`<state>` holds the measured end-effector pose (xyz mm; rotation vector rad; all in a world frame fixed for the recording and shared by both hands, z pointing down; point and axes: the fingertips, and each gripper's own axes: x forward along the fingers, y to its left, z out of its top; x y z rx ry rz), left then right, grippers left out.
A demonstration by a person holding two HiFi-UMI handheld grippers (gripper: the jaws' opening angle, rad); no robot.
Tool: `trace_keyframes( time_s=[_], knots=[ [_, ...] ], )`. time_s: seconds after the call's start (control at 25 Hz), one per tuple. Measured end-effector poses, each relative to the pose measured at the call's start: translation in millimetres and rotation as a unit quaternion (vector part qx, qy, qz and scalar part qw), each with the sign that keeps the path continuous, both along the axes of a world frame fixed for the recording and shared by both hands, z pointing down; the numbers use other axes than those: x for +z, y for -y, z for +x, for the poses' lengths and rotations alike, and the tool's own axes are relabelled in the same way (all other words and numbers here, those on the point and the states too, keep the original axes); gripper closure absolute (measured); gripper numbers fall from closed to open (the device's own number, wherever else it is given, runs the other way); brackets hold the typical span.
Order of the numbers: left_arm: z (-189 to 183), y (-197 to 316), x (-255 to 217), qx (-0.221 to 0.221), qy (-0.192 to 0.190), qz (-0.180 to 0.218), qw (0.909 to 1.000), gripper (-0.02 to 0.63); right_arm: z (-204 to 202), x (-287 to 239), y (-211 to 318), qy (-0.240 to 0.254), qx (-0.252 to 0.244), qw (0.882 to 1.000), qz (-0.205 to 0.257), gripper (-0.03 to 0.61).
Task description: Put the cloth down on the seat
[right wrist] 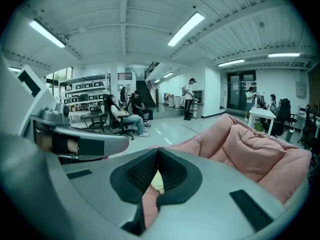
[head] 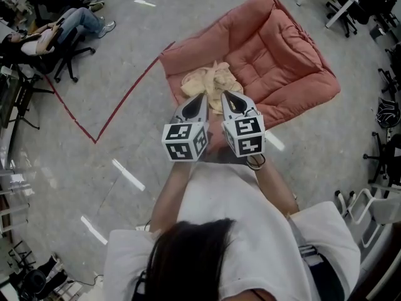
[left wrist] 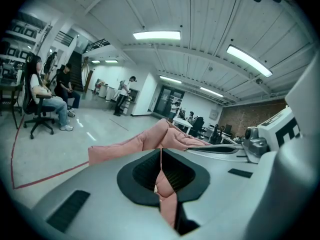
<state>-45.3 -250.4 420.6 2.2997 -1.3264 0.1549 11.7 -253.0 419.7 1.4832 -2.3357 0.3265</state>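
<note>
A pale yellow cloth (head: 210, 79) lies crumpled on the near left part of a big pink cushion seat (head: 282, 49) that rests on the floor. My left gripper (head: 202, 96) and right gripper (head: 223, 95) hover side by side just short of the cloth's near edge, both shut with nothing between their jaws. In the left gripper view the closed left gripper (left wrist: 161, 151) points at the pink seat (left wrist: 150, 140). In the right gripper view the closed right gripper (right wrist: 158, 151) shows a sliver of the yellow cloth (right wrist: 156, 182) below its tips, with the seat (right wrist: 250, 149) to the right.
A red tape line (head: 125, 96) runs over the grey floor left of the seat. People sit in office chairs (head: 59, 39) at the upper left. Desks and chairs (head: 341, 5) stand at the upper right, and a white chair (head: 376, 209) at the lower right.
</note>
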Motion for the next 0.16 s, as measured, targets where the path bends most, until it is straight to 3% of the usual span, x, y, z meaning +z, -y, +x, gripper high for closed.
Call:
trace_keyframes(
  time_s=[0.16],
  knots=[
    [2.3,7.4,6.4,-0.002,0.001,-0.005,1.0000,0.580,4.7,9.2,6.1,0.002,0.004,1.000,-0.010,0.551]
  ],
)
